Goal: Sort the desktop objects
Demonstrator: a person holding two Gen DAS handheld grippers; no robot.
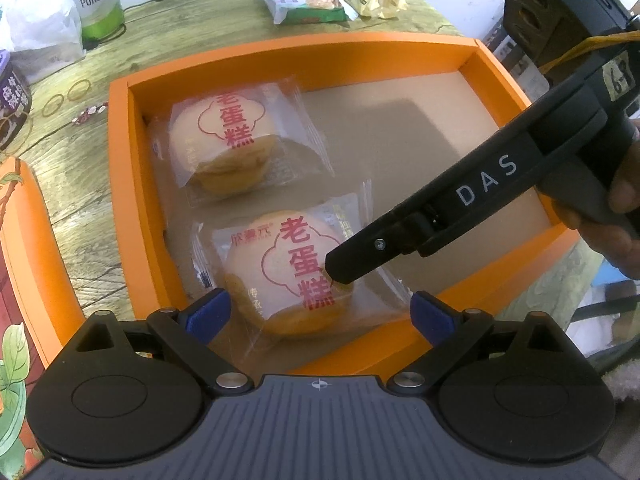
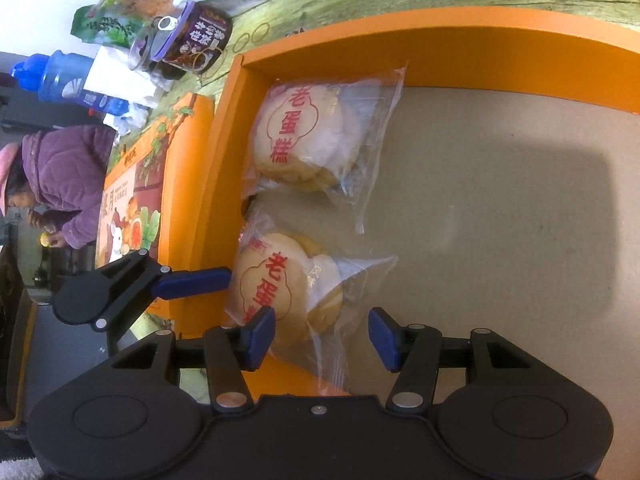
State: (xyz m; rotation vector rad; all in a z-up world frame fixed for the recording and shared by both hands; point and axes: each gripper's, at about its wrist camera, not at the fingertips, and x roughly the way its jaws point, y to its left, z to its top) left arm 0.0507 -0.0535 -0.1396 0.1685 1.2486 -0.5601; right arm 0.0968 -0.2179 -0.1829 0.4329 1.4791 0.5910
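Note:
An orange box (image 1: pixel 120 184) on the wooden desk holds two clear-wrapped round cakes with red lettering. The far cake (image 1: pixel 224 140) lies against the box's left wall. The near cake (image 1: pixel 276 276) lies between the wide-apart blue fingertips of my left gripper (image 1: pixel 320 312), which is open and does not touch it. My right gripper reaches in from the right, and one black finger (image 1: pixel 360 252) rests its tip on the near cake. In the right wrist view my right gripper (image 2: pixel 322 338) is open over the near cake (image 2: pixel 272 280), pads not pressing; the far cake (image 2: pixel 300 136) lies beyond.
The box's right half shows bare brown floor (image 1: pixel 420 140). On the desk are a green beer can (image 1: pixel 98 0), snack packets (image 1: pixel 304 0), a dark jar (image 2: pixel 192 40), a blue bottle (image 2: pixel 60 76) and the illustrated orange lid (image 2: pixel 136 200). A person in a purple jacket (image 2: pixel 64 184) is beyond.

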